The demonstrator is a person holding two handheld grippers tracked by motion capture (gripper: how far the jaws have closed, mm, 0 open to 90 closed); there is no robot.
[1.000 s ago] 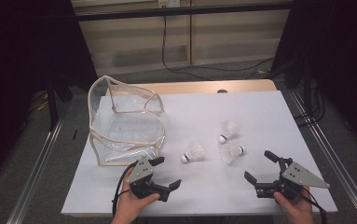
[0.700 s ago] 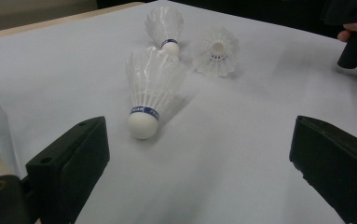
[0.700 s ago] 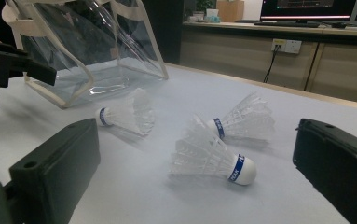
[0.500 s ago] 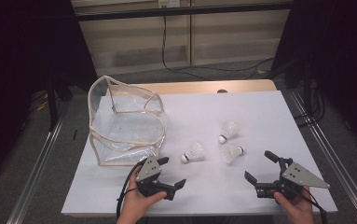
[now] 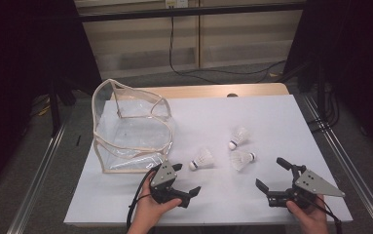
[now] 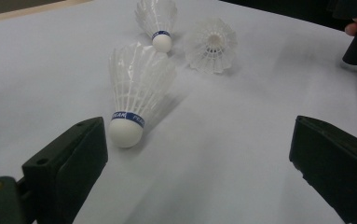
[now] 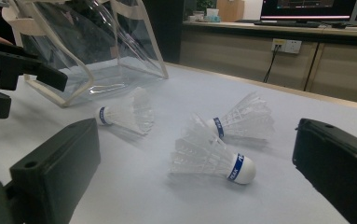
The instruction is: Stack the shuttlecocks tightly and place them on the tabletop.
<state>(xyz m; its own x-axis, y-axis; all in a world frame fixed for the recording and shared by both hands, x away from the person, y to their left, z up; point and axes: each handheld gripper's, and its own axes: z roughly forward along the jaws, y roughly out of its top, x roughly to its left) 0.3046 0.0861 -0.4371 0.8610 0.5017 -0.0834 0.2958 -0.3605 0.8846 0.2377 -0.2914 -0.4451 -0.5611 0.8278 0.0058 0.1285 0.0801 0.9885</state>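
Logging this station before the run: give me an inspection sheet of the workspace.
Surface: white table top, bare around the items.
Job's things: three shuttlecocks lying on their sides, nearest, middle, far; clear bag standing open at the left.
Clutter: nothing seen.
Grippers: left gripper open, near the nearest shuttlecock; right gripper open, empty.
Cables: black gripper cable by the left hand; floor cable behind the table.
Surroundings: dark curtains, wooden wall panels.

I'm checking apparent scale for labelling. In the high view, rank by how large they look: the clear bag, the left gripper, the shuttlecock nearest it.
1. clear bag
2. left gripper
3. shuttlecock
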